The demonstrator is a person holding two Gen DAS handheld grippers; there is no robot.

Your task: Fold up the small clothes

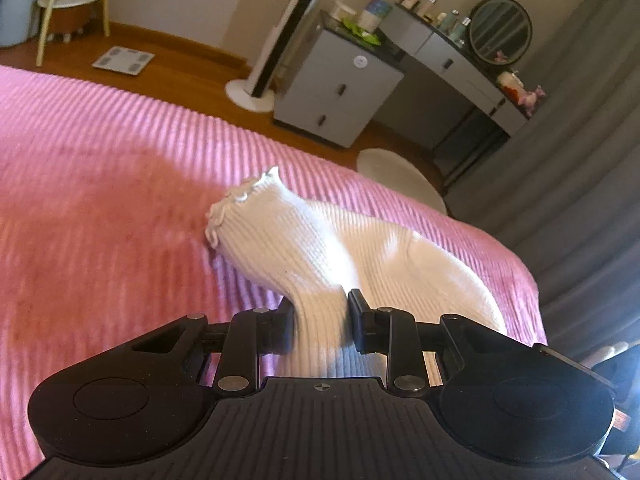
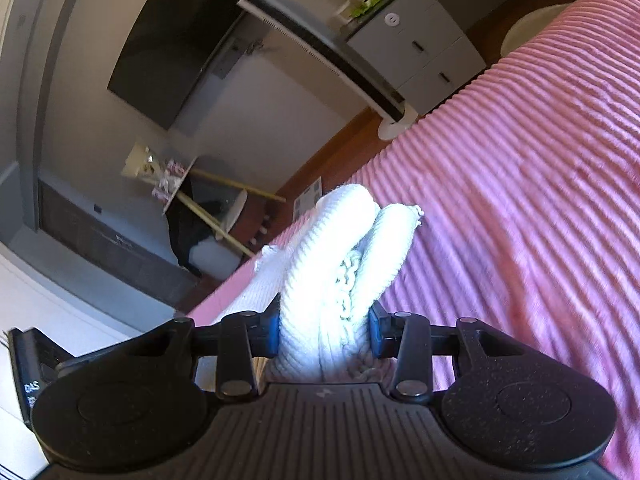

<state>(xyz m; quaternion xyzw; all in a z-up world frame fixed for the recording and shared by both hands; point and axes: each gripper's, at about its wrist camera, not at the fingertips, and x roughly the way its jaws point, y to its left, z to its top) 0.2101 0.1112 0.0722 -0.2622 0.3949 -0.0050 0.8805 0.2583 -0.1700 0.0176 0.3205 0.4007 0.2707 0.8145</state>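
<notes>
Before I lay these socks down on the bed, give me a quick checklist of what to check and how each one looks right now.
1. Left tool gripping a white sock: ok, the fabric is pinched between its fingers.
2. Right tool gripping sock fabric: ok, a doubled-over bundle sits between its fingers.
3. Frilly cuff in sight: ok, it points away from the left tool.
4. Pink bedspread free for laying down: ok in the part both views show.
5. One sock or two: cannot tell.
6. Edges lined up for a neat fold: cannot tell, the fabric is bunched.
</notes>
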